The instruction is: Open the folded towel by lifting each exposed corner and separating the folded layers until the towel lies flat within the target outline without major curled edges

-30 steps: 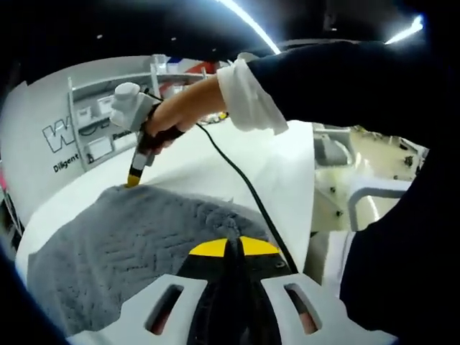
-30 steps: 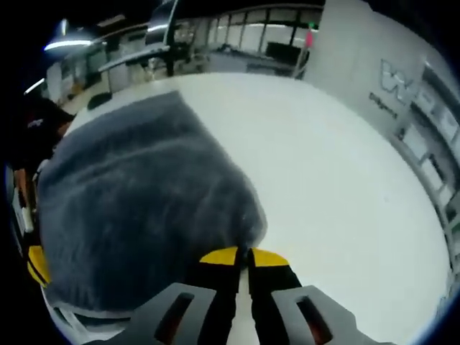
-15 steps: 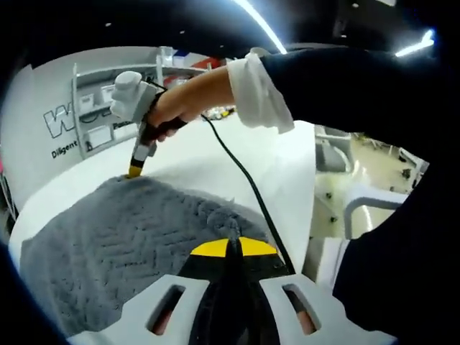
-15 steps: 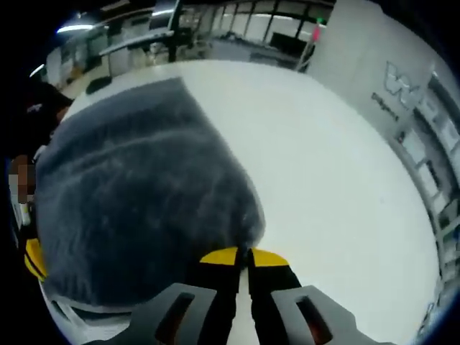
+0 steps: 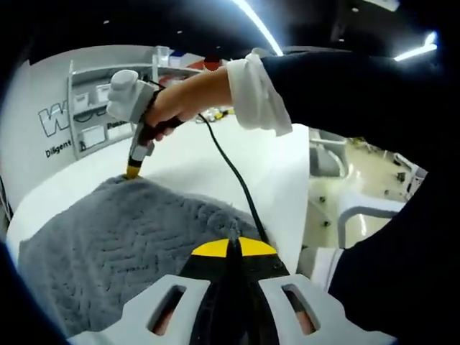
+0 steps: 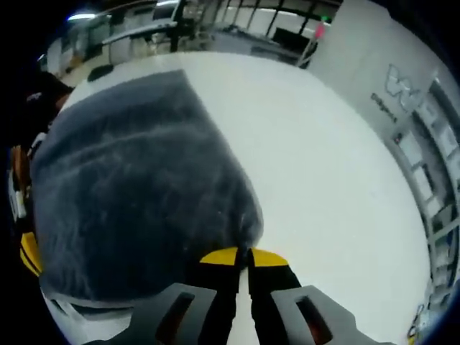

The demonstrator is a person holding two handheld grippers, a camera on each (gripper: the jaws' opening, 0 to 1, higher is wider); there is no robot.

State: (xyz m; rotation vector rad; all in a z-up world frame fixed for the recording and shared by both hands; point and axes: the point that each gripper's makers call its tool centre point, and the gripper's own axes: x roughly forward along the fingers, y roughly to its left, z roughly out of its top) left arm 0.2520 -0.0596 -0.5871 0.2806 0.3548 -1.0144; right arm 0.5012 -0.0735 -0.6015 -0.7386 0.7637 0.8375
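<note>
A grey textured towel [image 5: 122,244] lies spread over a white table [image 5: 273,165]. My left gripper [image 5: 228,243] is shut on the towel's near corner, its yellow tips pressed together on the cloth. Across the towel, the right gripper [image 5: 133,172] in a person's hand pinches the far corner. In the right gripper view the same towel [image 6: 129,194] looks dark and stretched out to the left, and my right gripper [image 6: 243,253] is shut on its corner. The left gripper's yellow tip [image 6: 29,255] peeks out at the towel's far left edge.
A black cable [image 5: 233,180] runs from the right gripper across the white table. A white wall with shelves and lettering [image 5: 79,122] stands behind the table. Desks and windows [image 6: 215,29] sit past the far table edge. The person's dark sleeve [image 5: 374,108] is on the right.
Both grippers keep their hold on the corners. The towel looks a little more stretched and lower toward the table; both views have shifted slightly.
</note>
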